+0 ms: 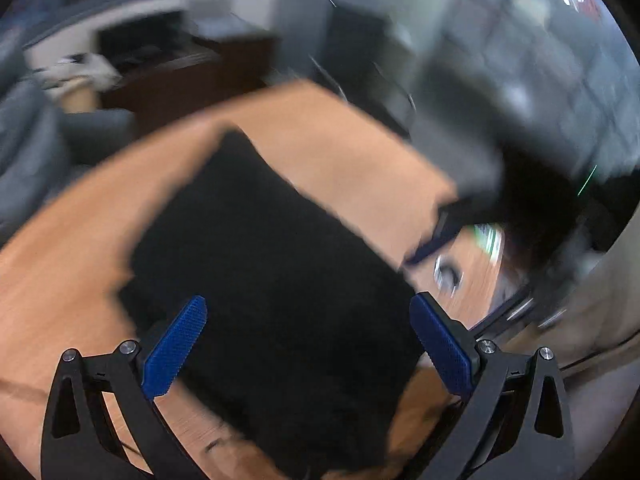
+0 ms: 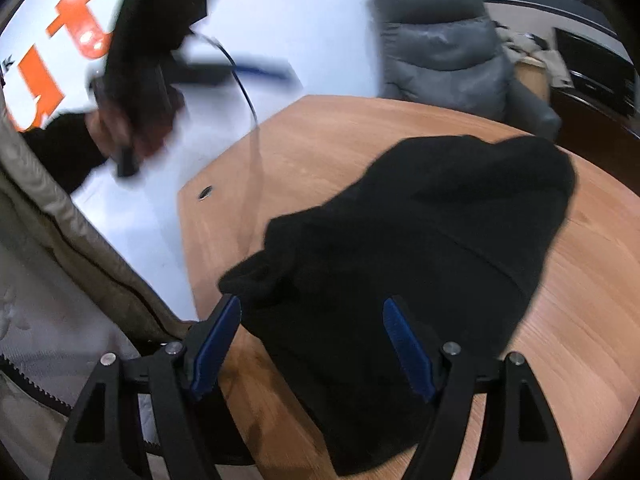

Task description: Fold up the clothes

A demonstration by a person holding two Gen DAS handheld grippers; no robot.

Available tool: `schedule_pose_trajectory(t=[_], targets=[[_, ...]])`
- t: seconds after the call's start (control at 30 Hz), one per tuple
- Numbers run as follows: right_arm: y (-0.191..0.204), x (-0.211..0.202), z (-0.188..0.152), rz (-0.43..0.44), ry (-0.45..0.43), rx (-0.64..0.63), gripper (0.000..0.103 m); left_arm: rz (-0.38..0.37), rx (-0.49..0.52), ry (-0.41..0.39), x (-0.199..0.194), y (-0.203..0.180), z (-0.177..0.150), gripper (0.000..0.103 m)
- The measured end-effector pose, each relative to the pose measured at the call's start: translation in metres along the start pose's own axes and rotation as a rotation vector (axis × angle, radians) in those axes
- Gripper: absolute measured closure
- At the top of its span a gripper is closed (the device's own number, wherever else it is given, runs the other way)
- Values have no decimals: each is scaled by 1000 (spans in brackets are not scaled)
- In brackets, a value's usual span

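Wooden table (image 2: 360, 152) under black garment (image 2: 420, 240)

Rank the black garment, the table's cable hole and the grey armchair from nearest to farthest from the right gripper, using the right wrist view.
1. black garment, directly under the right gripper
2. cable hole, ahead left on the table
3. grey armchair, beyond the table's far edge

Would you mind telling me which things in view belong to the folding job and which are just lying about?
For the job:
- black garment, lying on the table
- left hand-held gripper, open
- right hand-held gripper, open

Just lying about:
- grey armchair
- hole in the tabletop
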State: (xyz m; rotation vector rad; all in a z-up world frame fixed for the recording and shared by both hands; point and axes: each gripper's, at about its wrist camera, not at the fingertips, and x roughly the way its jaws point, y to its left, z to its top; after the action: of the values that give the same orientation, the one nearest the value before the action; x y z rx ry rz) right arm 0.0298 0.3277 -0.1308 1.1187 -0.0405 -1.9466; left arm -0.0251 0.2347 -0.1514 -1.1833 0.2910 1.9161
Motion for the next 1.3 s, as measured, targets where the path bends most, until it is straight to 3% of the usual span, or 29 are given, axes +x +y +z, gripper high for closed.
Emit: schedule_pose_trajectory(t=[0.1,0.13,0.23,0.4,0.63,0.77,0.87,0.97,1.07,1.13,1.3], targets=[[-3,-7,-16,-67,8,53,24,-28,3,89,64,3,-22,1],[-5,-10,-22,-85,11,71,24,-16,19,72,69,4,-29,1],[-8,-24,-33,-153,8,123,24,-4,44,30,70,6,-39,0],[-6,-32,-42,-257,-3,91,24,47,106,60,57,4,-46,1],[-3,45,-28,-185,94,-219,24,91,303,86,40,-1,-85,0],[-19,83,-38,-159,146,-318,24,116,321,92,57,13,-99,0],[-16,86,-39,-176,157,-367,23,124,320,91,54,18,-101,0],[-16,76,-26,-170,173,-336,27,117,290,114,37,22,-94,0],[-25,56,1,-139,65,-249,27,100,279,44,7,21,-87,0],[-37,52,17,-122,9,-204,27,99,282,47,8,20,-90,0],[-74,100,26,-88,81,-192,27,126,419,143,38,3,-119,0]])
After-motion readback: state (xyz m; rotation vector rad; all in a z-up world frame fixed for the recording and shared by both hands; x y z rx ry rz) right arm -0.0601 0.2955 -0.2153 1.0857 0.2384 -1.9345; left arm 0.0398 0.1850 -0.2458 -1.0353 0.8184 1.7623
